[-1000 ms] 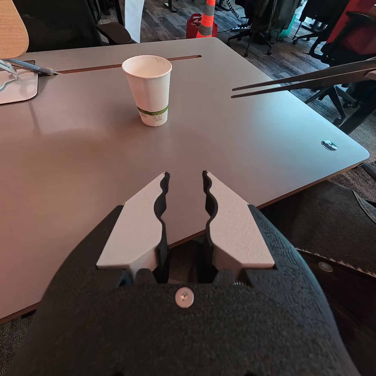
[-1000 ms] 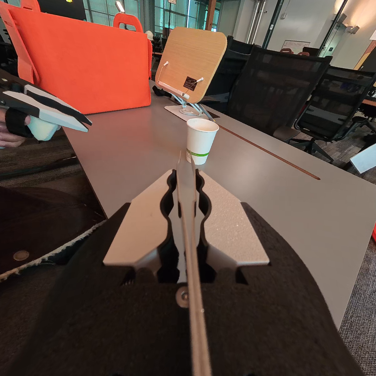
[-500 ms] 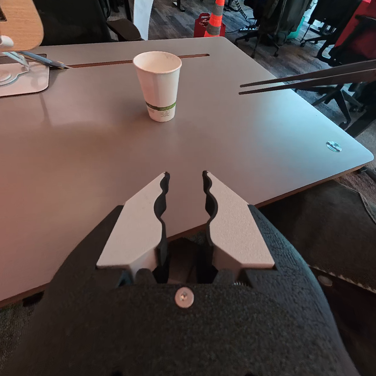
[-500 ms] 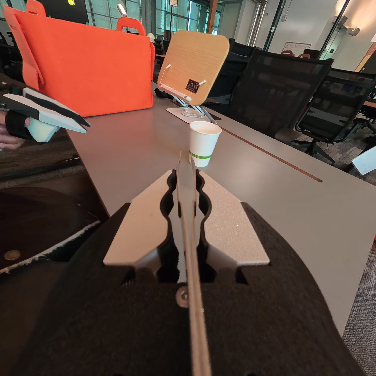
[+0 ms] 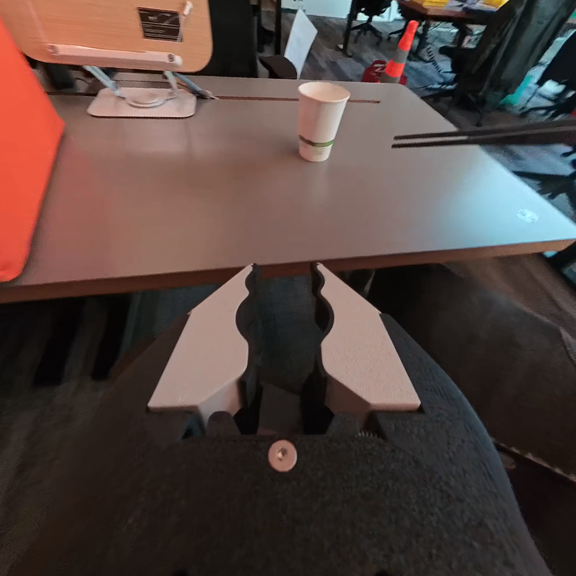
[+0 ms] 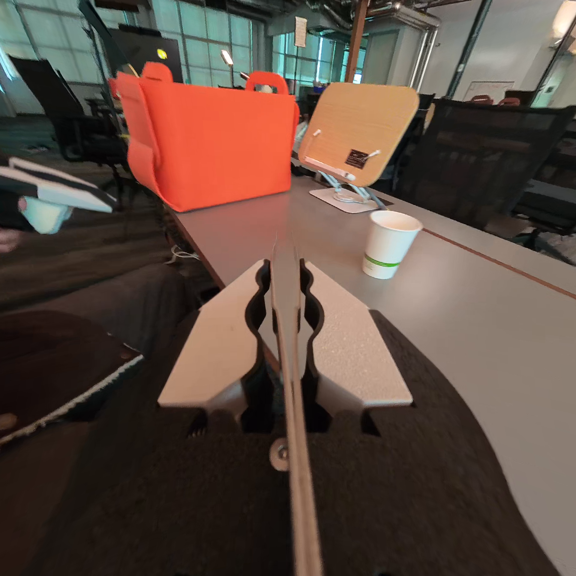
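Observation:
A white paper cup (image 5: 321, 120) with a green band stands upright on the grey table (image 5: 218, 193); it also shows in the right wrist view (image 6: 389, 244). My left gripper (image 5: 283, 268) is open and empty, held off the table's near edge, above the floor. My right gripper (image 6: 284, 265) is shut on long metal tweezers (image 6: 285, 280) that point forward, their tips over the table edge, left of the cup. The tweezers (image 5: 483, 137) reach in from the right in the left wrist view. The left gripper (image 6: 62, 193) shows at far left.
An orange felt bag (image 6: 215, 143) stands at the table's left end (image 5: 18, 156). A wooden book stand (image 6: 358, 134) on a metal base (image 5: 143, 104) is at the back. Black office chairs (image 6: 486, 156) and a traffic cone (image 5: 402, 53) stand beyond the table. The gap from one gripper's tips to the other's is roughly 30 cm.
My left gripper pulled back off the table and turned left, so the cup sits farther away and to the right. My right gripper swung left; the cup moved right in its view.

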`<state>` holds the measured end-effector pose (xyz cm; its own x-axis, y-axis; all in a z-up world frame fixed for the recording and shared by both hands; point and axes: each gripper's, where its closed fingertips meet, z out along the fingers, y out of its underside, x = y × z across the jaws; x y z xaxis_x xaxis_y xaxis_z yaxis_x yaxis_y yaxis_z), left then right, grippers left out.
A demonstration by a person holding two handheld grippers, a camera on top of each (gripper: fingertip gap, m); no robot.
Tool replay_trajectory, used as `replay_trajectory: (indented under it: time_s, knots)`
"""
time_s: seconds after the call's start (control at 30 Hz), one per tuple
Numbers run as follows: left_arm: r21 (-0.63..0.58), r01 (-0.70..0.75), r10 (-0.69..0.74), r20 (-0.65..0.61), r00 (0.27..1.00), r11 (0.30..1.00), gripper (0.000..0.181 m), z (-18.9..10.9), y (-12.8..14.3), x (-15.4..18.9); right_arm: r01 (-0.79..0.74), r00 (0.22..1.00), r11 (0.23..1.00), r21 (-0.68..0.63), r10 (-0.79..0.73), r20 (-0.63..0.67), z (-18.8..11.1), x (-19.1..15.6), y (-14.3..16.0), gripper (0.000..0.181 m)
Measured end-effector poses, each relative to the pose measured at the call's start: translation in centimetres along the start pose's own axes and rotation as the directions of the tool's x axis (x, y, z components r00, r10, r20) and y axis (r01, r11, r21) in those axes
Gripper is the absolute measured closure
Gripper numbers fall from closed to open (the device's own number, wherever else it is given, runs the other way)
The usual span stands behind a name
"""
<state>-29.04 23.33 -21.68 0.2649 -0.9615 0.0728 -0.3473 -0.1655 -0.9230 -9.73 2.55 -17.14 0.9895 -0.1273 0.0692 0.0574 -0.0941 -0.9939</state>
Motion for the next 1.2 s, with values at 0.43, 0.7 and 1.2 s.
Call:
replay_trajectory:
  time_s: [0.43,0.7,1.2]
  knots:
    - [0.115,0.252,-0.262,0.074,0.962,0.961,0.147,-16.6,3.8,-10.0,-0.018,0.99,1.0,-0.021,0.021,0.137,0.9,-18.7,-0.7,0.165]
    - [0.13,0.274,-0.285,0.072,0.956,0.953,0.147,-21.6,4.8,-11.2,-0.003,0.988,1.0,-0.02,0.006,0.157,0.6,-24.7,-1.2,0.164]
    - [0.145,0.416,-0.439,0.371,0.818,0.898,0.146,-35.3,13.7,-22.7,0.06,0.891,0.998,-0.014,-0.048,0.452,18.4,-35.0,-3.7,0.164]
